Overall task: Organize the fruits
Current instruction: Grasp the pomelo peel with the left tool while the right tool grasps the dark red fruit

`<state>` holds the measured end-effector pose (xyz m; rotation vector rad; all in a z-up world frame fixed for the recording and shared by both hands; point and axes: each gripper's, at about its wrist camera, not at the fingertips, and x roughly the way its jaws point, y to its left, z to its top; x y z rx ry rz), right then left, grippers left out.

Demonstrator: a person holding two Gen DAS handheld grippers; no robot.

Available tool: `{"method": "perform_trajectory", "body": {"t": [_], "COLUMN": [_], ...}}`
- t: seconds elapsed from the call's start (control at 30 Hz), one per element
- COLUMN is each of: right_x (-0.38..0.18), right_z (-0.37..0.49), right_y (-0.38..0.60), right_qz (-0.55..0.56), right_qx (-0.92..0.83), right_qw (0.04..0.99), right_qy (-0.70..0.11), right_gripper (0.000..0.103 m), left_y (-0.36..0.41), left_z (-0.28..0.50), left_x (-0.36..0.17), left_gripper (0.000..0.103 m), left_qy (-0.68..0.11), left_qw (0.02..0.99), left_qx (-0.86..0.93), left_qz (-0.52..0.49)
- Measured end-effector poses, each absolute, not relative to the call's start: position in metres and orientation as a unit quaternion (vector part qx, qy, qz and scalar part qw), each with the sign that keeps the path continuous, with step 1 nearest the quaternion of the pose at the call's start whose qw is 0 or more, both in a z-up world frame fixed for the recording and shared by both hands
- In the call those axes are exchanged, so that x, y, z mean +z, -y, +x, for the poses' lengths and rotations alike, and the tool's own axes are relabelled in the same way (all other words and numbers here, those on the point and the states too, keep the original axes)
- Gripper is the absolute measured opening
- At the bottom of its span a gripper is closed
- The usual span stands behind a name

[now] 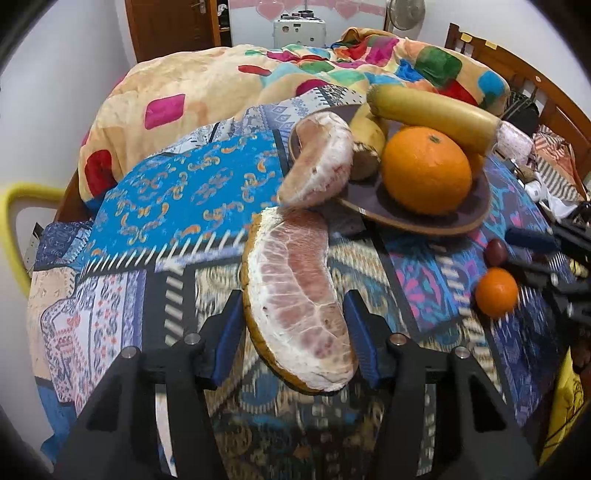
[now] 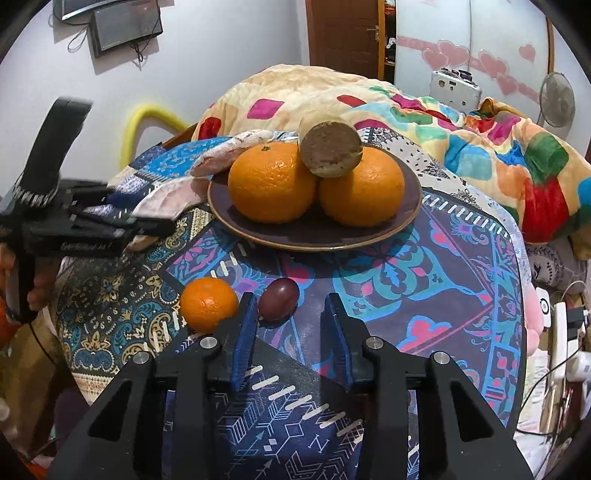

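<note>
— What sort of place is this?

— A bedroom in a home. The fruit plate (image 2: 406,218) sits on a bed (image 1: 166,192) spread with patterned patchwork cloth, and a fleece blanket (image 1: 207,88) with coloured squares is heaped behind it.

— Anything else?

— A wooden headboard (image 1: 517,70), a wooden door (image 2: 343,33) with a lever handle, pink heart decals (image 2: 454,55) on a white panel, and a standing fan (image 2: 557,99).

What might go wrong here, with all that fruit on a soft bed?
The pomelo wedge between the left tongs looks soft and could tear or slip. Another pomelo piece overhangs the plate's rim and might tumble off. The right tongs sit just right of the small dark fruit and could nudge it away.
</note>
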<state>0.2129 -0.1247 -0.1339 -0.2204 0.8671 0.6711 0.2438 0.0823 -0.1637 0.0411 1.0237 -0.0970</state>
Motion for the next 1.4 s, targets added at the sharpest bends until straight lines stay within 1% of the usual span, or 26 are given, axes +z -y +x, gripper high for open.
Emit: {"method": "perform_trajectory", "body": {"t": [0.23,0.33,0.37,0.47,0.6,0.73,0.77,0.8,0.83,1.07,1.4], "right_x": [-0.137,-0.139,-0.138,-0.137,-0.137,-0.137,-0.137,-0.136,-0.136,-0.127,-0.107], "right_z": [0.218,0.221,0.222,0.225,0.225,0.221,0.22,0.219,0.218,0.217,0.227], "right_y": [0.121,0.119,0.118,0.115,0.113,0.113,0.114,0.115,0.116,0.134,0.156], "right_qz": [-0.098,-0.096,-0.097,-0.098,-0.102,-0.11,-0.11,-0.11,-0.11,-0.101,-0.076], "right_qx": [0.325,0.323,0.322,0.32,0.325,0.324,0.323,0.323,0.323,0.308,0.286], "right_qw": [0.837,0.835,0.836,0.836,0.833,0.837,0.839,0.84,0.841,0.854,0.875], "right_qy": [-0.429,-0.435,-0.435,-0.434,-0.435,-0.426,-0.424,-0.422,-0.42,-0.407,-0.383], "right_gripper": [0.035,0.035,0.035,0.035,0.02,0.019,0.019,0.019,0.019,0.019,0.019], "left_y": [-0.081,-0.079,-0.079,-0.08,-0.079,-0.079,-0.079,-0.079,-0.078,-0.067,-0.054], "left_z": [0.215,0.214,0.216,0.224,0.234,0.241,0.241,0.241,0.241,0.231,0.23], "left_x": [-0.16,-0.16,-0.16,-0.16,-0.162,-0.163,-0.163,-0.163,-0.162,-0.153,-0.115], "left_gripper": [0.054,0.055,0.057,0.058,0.058,0.058,0.055,0.05,0.049,0.048,0.046], "left_qy": [-0.502,-0.508,-0.511,-0.511,-0.51,-0.503,-0.499,-0.495,-0.492,-0.471,-0.415], "left_qw": [0.862,0.859,0.857,0.856,0.857,0.862,0.864,0.866,0.868,0.878,0.905], "left_qx": [-0.059,-0.063,-0.064,-0.066,-0.066,-0.065,-0.064,-0.064,-0.064,-0.066,-0.078], "left_qz": [0.026,0.028,0.03,0.029,0.022,0.02,0.021,0.024,0.029,0.057,0.054]}}
